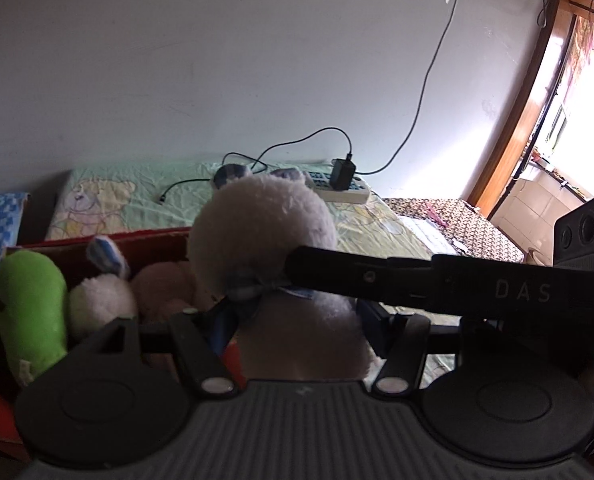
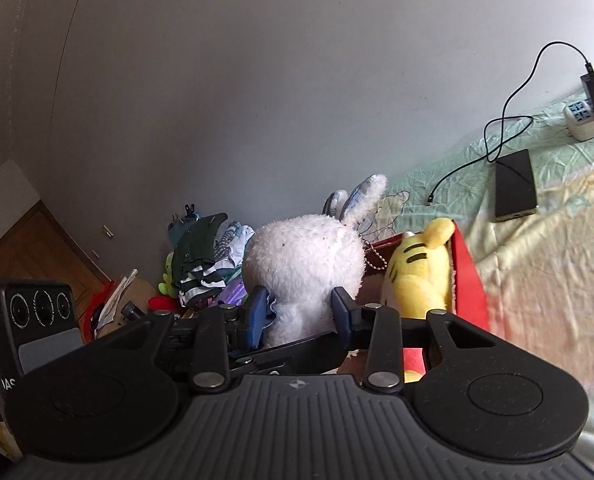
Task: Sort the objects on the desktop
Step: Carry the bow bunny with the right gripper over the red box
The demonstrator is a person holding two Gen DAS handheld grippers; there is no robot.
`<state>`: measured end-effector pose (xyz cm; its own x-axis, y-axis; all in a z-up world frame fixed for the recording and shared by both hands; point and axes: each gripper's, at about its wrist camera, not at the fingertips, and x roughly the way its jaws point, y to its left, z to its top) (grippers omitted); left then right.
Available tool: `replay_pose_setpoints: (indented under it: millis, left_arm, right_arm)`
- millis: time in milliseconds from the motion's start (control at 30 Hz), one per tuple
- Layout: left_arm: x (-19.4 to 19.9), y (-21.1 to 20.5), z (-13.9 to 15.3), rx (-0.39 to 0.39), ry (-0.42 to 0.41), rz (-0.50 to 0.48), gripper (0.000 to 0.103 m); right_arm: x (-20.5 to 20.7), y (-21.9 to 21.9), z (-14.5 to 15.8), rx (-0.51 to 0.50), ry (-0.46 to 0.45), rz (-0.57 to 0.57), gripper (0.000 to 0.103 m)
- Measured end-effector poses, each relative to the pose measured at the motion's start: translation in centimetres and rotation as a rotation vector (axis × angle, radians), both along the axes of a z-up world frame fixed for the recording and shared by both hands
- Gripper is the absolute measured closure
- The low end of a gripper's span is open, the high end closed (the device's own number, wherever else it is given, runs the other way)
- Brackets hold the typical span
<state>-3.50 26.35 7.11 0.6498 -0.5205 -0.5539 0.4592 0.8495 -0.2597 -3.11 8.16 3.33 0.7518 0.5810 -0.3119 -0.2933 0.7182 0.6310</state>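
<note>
- White plush rabbit [image 2: 303,264]: centre of frame, pinched at the body by the right gripper [image 2: 299,314], held over the red box [image 2: 467,276], probably for dropping in.
- Left gripper [image 1: 293,320]: jaws either side of the same rabbit [image 1: 261,232]; whether it gripped, I cannot tell.
- Red box: already held a yellow tiger [image 2: 417,276] and a green plush [image 1: 31,308], lower left.

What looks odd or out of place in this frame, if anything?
Both hand-held grippers are on one white plush rabbit: the right one is clamped on its body, and the left one is also around it. The right one's black finger crosses the left wrist view. The red box already looks crowded.
</note>
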Motion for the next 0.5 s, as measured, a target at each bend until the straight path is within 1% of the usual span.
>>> replay_pose_setpoints:
  millis: [133, 233, 333, 500]
  left_arm:
    - [1.4, 2.2, -1.2, 0.036, 0.027, 0.037, 0.041]
    - [2.3, 3.6, -2.5, 0.047, 0.054, 0.049, 0.04]
    - [3.2, 4.6, -3.5, 0.054, 0.072, 0.053, 0.039]
    - [4.0, 5.7, -4.6, 0.063, 0.09, 0.038, 0.038]
  right_arm:
    - [1.6, 2.4, -1.4, 0.009, 0.035, 0.017, 0.063]
    - [2.5, 3.6, -2.3, 0.005, 0.064, 0.022, 0.063]
    - [3.1, 4.5, -2.6, -0.015, 0.085, 0.03, 0.063]
    - [3.6, 5.4, -3.4, -0.018, 0.126, 0.041, 0.063]
